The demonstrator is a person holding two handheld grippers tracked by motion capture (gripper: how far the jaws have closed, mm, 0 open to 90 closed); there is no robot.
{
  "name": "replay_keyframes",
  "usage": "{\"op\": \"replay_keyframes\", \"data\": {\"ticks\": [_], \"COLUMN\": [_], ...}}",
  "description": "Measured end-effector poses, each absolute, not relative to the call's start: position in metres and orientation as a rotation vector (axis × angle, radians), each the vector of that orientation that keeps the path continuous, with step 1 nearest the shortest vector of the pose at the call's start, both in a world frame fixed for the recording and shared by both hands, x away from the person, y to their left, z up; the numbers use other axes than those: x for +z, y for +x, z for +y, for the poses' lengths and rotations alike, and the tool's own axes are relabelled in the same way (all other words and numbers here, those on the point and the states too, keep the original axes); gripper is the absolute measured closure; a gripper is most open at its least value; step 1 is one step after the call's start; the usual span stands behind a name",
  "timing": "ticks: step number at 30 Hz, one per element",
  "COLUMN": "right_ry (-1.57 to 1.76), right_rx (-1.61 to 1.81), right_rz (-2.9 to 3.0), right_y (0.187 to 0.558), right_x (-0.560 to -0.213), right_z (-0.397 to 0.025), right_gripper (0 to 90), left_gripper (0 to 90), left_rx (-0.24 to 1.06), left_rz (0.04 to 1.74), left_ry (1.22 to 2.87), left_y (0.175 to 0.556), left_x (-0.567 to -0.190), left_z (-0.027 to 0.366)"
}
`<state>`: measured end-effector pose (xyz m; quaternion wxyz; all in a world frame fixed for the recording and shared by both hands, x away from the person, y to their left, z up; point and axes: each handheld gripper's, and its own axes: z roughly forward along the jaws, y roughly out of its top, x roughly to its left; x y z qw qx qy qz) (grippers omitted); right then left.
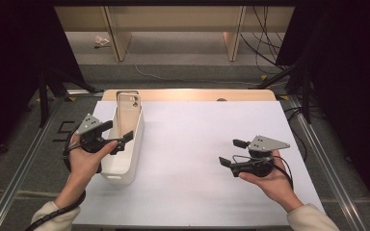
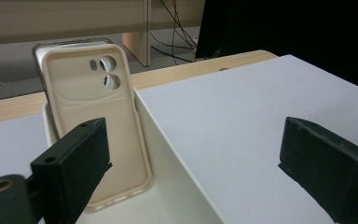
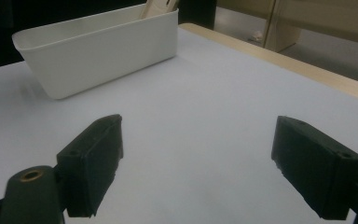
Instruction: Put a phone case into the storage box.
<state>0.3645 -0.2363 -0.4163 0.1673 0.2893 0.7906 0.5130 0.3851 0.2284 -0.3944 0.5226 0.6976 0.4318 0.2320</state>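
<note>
A beige soft-plastic phone case with camera cut-outs stands nearly upright, leaning against the far end wall inside a long white plastic bin at the left of the white-covered table; the left gripper hovers over the bin's near half, jaws spread wide and holding nothing, the case just beyond them; the right gripper is held well apart over bare table at the right, likewise released and empty, pointing toward the bin.

A beige phone case stands upright inside the white bin, leaning against its far end wall, 2 camera cutouts near the top. The bin sits at the table's left side.
</note>
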Motion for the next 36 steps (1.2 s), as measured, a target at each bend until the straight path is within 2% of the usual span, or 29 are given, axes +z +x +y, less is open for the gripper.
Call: {"op": "replay_keyframes", "data": {"ticks": [14,36], "right_ry": [0.817,0.820], "right_rx": [1.464,1.466], "right_rz": [2.251,2.257], "right_y": [0.364,0.364], "right_x": [-0.416,-0.419], "right_z": [-0.236,-0.236], "right_gripper": [17.5,17.5], "left_gripper": [5.9,5.9], "left_rx": [0.553,0.573], "left_rz": [0.962,0.940], "left_ry": [1.745,1.825], "left_y": [0.339,0.322], "left_x": [-0.411,-0.433], "left_z": [0.215,0.215]}}
